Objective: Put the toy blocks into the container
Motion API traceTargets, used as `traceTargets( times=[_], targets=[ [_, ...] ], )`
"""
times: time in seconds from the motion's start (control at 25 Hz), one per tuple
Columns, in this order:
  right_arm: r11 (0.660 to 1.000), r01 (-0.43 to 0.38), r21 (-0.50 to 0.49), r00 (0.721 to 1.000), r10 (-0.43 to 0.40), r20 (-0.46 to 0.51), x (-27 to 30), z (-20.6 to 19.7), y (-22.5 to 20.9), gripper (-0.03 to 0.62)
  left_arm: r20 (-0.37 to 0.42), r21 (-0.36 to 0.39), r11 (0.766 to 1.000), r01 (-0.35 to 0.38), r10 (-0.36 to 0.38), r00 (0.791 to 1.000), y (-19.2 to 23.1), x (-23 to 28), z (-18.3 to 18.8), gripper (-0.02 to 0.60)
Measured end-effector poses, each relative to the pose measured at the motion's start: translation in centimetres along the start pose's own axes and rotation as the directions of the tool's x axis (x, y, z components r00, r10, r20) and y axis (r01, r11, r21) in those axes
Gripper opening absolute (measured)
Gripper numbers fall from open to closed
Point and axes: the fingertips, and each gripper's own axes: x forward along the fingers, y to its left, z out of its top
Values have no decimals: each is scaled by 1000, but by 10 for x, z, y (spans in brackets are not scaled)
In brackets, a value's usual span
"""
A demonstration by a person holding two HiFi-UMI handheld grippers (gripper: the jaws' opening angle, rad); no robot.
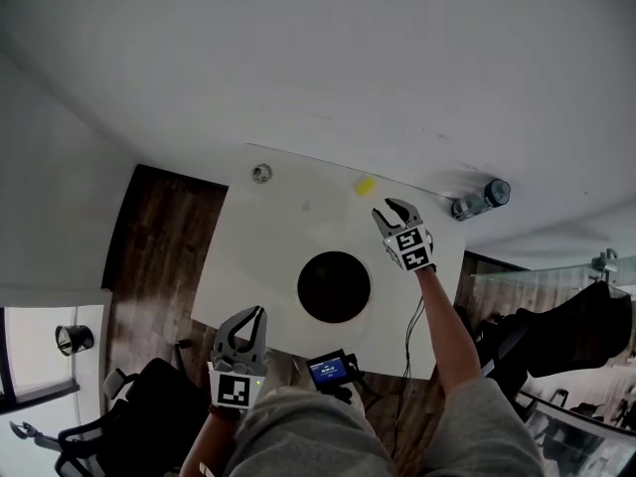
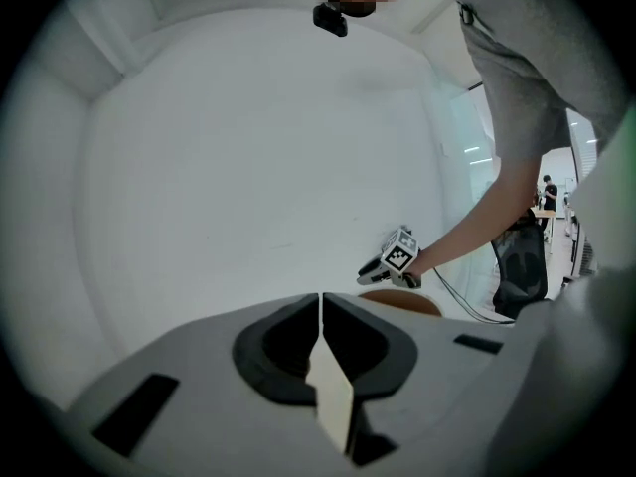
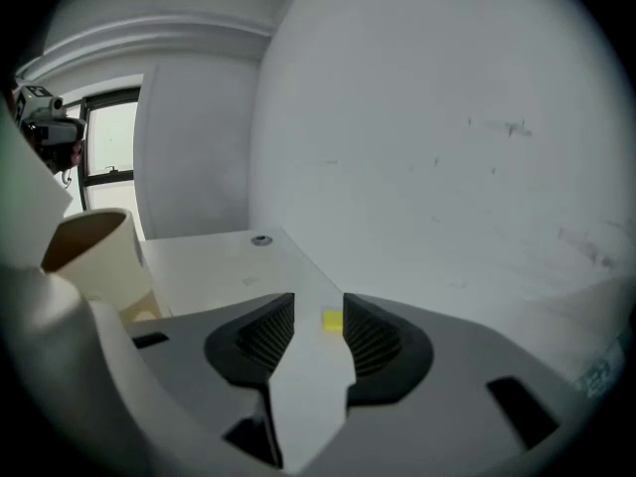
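Observation:
A small yellow toy block (image 1: pixel 365 185) lies on the white table (image 1: pixel 258 256) near its far edge. My right gripper (image 1: pixel 391 209) hovers just short of it with its jaws open and nothing in them. In the right gripper view the block (image 3: pixel 332 320) shows in the gap between the jaws, further ahead on the table. The round container (image 1: pixel 334 286) stands mid-table, its inside dark; it appears cream-walled (image 3: pixel 94 256) at the left of the right gripper view. My left gripper (image 1: pixel 256 313) is at the table's near edge, shut and empty, its pads (image 2: pixel 320 311) touching.
A small round metal fitting (image 1: pixel 261 173) sits in the table's far left corner. A bottle (image 1: pixel 482 198) lies beyond the far right corner. A device with a lit screen (image 1: pixel 328 369) hangs at the near edge, with a cable running down. Dark chairs stand on the wood floor.

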Motion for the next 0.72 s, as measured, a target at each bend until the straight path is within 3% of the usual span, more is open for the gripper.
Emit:
traceTargets(
  times=[0.24,0.36,0.48,0.72],
  targets=[
    [1000,-24,-7,995,23,-97,56,-34,-20,210,-68,-24,999,-49,47,997,3,-8,-24,6],
    [1000,-21,16,990,23,-137,83,-47,-27,231,-82,-106,989,-103,95,992,4,-11,-34,6],
    [999,-29,29,985,33,-169,100,-58,-32,265,-119,-40,996,-81,76,990,0,-14,-43,6],
    [997,-60,44,975,68,-212,128,-67,-36,280,-142,-61,993,-104,94,985,0,-19,-56,6]
  ],
)
